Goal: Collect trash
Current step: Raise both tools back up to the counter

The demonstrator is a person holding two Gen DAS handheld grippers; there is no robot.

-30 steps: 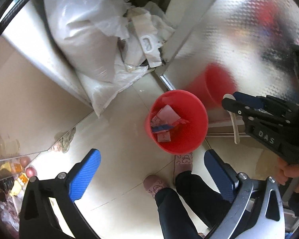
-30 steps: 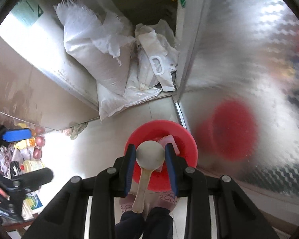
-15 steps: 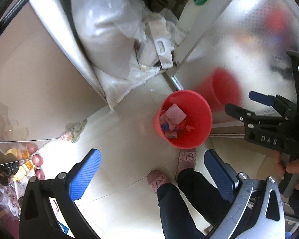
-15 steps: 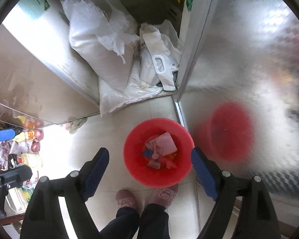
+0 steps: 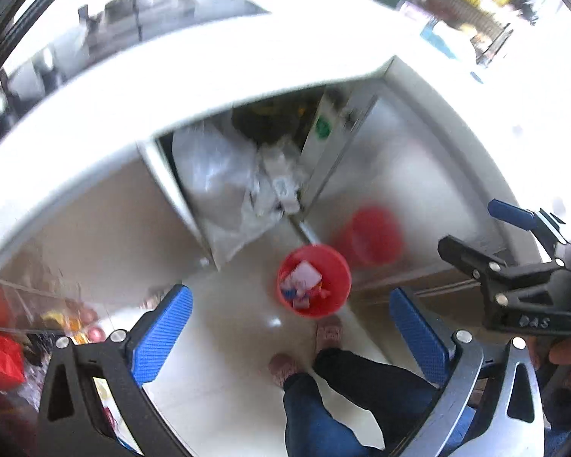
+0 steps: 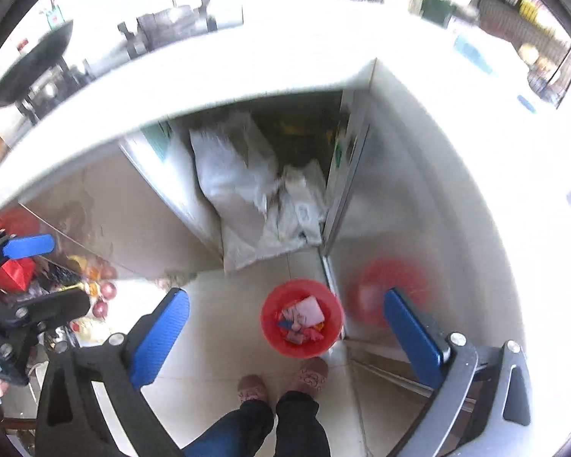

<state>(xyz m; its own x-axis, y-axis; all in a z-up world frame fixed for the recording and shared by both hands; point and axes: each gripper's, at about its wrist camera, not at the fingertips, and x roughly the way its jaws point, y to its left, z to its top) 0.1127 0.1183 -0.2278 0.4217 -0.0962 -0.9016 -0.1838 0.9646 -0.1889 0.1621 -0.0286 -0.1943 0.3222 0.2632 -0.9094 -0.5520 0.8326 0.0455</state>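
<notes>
A red bin (image 5: 337, 299) (image 6: 304, 348) stands on the pale tiled floor far below both grippers. Trash (image 5: 302, 280) (image 6: 302, 316) lies inside it: a pink-white wrapper and small blue and red scraps. My left gripper (image 5: 289, 297) is open high above the bin, with nothing between its blue pads. My right gripper (image 6: 285, 297) has its jaws still opening, wide apart and empty. Each gripper shows at the edge of the other's view: the right gripper (image 5: 472, 224), the left gripper (image 6: 63, 272).
White sacks (image 5: 224, 190) (image 6: 236, 186) fill an open steel cabinet under a white counter (image 5: 209, 76). Its open door (image 5: 399, 175) reflects the bin. The person's slippered feet (image 5: 327, 329) stand just in front of the bin. Bottles and bags (image 6: 95, 289) clutter the left.
The right gripper opened and let go of the white spoon, which dropped towards the bin. Both grippers then rose well above the floor, so the bin looks smaller and the counter top shows.
</notes>
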